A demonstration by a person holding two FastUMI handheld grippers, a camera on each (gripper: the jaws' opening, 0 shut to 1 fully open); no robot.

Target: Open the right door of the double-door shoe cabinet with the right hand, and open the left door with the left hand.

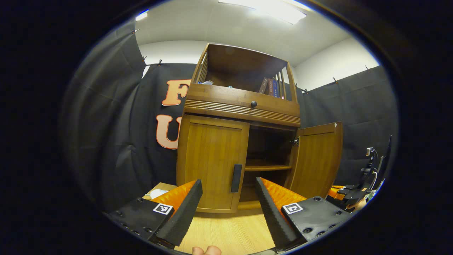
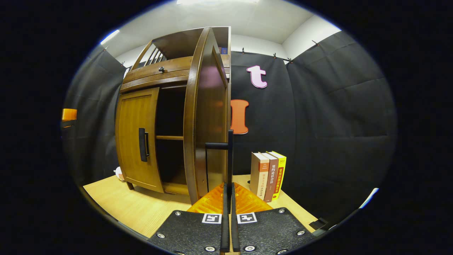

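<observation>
Right door (image 1: 316, 159) open; right hand-held gripper (image 2: 228, 187) closed near its handle (image 2: 230, 156). Left hand-held gripper (image 1: 228, 198) open before left door handle (image 1: 236, 178): centre fingers, then close.

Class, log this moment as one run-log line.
right door: open | left door: closed | left tongs: open, facing its handle | right tongs: shut
</observation>
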